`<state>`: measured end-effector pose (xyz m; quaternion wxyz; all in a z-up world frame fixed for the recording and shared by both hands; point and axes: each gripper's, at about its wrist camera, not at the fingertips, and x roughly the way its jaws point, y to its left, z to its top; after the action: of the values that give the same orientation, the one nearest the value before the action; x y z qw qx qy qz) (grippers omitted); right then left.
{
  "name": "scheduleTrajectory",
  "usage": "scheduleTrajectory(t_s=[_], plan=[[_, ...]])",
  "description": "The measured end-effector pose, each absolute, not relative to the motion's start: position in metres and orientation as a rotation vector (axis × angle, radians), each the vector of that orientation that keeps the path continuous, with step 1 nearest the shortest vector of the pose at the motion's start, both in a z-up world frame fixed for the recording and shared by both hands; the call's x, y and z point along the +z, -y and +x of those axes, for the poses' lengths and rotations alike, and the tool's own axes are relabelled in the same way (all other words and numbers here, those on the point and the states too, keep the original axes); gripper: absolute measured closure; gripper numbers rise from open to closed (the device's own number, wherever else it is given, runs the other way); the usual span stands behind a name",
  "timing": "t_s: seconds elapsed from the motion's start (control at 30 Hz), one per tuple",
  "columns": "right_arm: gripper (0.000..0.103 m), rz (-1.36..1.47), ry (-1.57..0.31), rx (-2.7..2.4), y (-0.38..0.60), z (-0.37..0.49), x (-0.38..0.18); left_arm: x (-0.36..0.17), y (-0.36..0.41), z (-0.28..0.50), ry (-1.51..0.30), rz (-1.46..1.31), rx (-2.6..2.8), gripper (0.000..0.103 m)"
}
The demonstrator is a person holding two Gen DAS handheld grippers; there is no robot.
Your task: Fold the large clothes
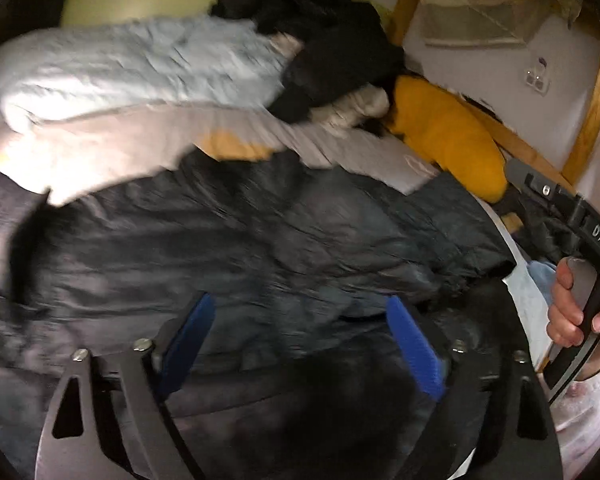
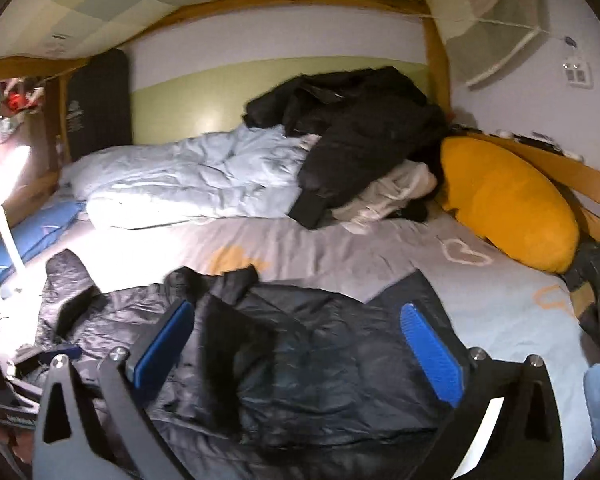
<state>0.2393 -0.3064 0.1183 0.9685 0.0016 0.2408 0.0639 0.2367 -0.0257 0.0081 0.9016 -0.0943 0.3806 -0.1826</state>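
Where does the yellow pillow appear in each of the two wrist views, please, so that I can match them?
Left wrist view: the yellow pillow lies right of centre in the upper half, against the wooden bed rail.
Right wrist view: the yellow pillow lies at the right, mid-height, against the same rail.
Shared landmark: the black jacket pile sits just left of the pillow in both.

We see a bed [image 2: 340,248] with a grey sheet printed with orange and white shapes. A dark shiny jacket [image 2: 300,344] lies spread flat on its near part. Farther back lies a rumpled pale blue duvet [image 2: 188,180], with a black coat [image 2: 360,132] heaped beside it over some white cloth [image 2: 388,192]. A mustard yellow pillow [image 2: 508,204] rests along the right edge.
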Motion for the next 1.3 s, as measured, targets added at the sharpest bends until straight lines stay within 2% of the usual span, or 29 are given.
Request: scheduleTrajectory(t_s=[0.2,0.33,0.4,0.47,0.5,0.57,0.6,0.97,1.3], plan=[[0.0,0.055,-0.588,0.142,0.32,0.256,0.103,-0.017,0.055,0.257,-0.887,-0.212,-0.397,0.028],[0.0,0.055,-0.609,0.136,0.319,0.261,0.098,-0.019,0.075,0.27,-0.908,-0.131,-0.36,0.029],[0.0,0.058,-0.614,0.132,0.319,0.262,0.097,-0.029,0.084,0.283,-0.984,-0.113,-0.332,0.034],[0.0,0.053,-0.615,0.127,0.32,0.263,0.097,-0.04,0.086,0.292,-1.034,-0.121,-0.314,0.057],[0.0,0.049,-0.613,0.125,0.321,0.262,0.097,-0.043,0.086,0.293,-1.033,-0.119,-0.311,0.061],[0.0,0.043,-0.61,0.122,0.322,0.263,0.098,-0.043,0.084,0.293,-1.027,-0.097,-0.295,0.09],[0.0,0.041,-0.61,0.12,0.322,0.263,0.098,-0.041,0.081,0.291,-1.016,-0.094,-0.292,0.093],[0.0,0.076,-0.608,0.077,0.328,0.262,0.1,0.022,-0.015,0.26,-0.786,0.013,-0.02,0.095],[0.0,0.074,-0.615,0.068,0.325,0.262,0.098,-0.003,-0.088,0.262,-0.834,0.016,0.164,0.095]])
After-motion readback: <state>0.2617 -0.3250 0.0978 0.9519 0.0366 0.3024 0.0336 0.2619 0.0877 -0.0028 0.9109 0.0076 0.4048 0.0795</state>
